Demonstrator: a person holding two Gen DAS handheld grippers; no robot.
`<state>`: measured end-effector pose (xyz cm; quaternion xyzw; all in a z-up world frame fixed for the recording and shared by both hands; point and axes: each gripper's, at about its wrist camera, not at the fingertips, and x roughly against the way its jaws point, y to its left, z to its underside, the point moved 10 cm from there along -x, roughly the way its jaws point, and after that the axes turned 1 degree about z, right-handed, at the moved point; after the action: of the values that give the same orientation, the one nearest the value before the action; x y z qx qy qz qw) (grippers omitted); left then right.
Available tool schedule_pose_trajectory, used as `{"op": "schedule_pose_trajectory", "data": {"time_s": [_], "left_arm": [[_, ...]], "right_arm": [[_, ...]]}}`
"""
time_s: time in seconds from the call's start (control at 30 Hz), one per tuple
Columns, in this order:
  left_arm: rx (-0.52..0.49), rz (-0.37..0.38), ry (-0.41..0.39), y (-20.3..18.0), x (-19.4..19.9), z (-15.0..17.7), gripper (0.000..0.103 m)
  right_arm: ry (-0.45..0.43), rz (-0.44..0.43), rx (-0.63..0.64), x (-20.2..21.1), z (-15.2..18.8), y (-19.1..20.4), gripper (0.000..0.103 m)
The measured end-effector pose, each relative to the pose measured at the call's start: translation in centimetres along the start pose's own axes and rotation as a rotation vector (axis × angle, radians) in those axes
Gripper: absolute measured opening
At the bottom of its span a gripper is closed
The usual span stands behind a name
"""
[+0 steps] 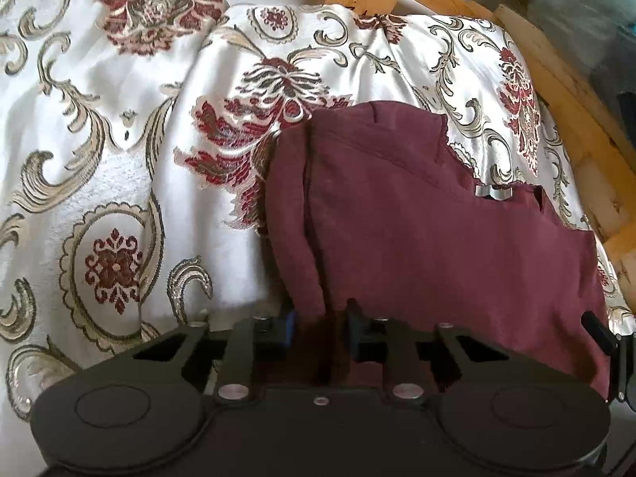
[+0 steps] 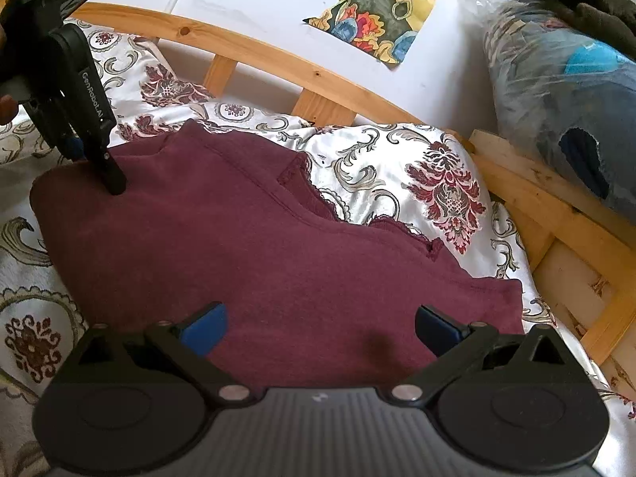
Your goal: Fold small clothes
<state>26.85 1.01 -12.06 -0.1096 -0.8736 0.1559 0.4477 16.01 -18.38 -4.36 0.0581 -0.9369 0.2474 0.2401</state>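
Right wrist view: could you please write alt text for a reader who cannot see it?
A maroon garment lies spread on a floral bedspread, with the open right gripper hovering over its near edge. At upper left, the left gripper presses on the garment's far corner. Behind stand a wooden bed frame and a white wall.

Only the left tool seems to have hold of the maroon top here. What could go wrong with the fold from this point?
1. The left tool pinches only a bunched edge of the maroon top; lifting may drag the cloth unevenly.
2. The right tool is open over the hem, holding nothing, so that side could lag and crease.
3. The glossy bedspread looks slippery, so the garment may slide.
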Motion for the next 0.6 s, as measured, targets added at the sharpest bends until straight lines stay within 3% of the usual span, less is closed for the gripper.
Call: {"op": "schedule_pose_trajectory", "data": {"time_s": [0.17, 0.3, 0.47, 0.6], "left_arm": [[-0.042, -0.074, -0.019, -2.0, 1.2, -0.6, 0.018], [-0.136, -0.119, -0.045, -5.1, 2.8, -1.6, 0.018], [-0.246, -0.037, -0.064, -10.6, 4.5, -2.9, 0.016], [-0.409, 0.058, -0.094, -16.7, 5.2, -3.0, 0.016]], "right_arm": [[0.014, -0.023, 0.009, 0.6, -0.5, -0.8, 0.103], [-0.012, 0.041, -0.006, 1.3, -1.4, -3.3, 0.103], [-0.031, 0.166, -0.08, 1.5, -2.0, -8.7, 0.103], [-0.014, 0.284, -0.045, 1.3, -1.1, -12.5, 0.103]]}}
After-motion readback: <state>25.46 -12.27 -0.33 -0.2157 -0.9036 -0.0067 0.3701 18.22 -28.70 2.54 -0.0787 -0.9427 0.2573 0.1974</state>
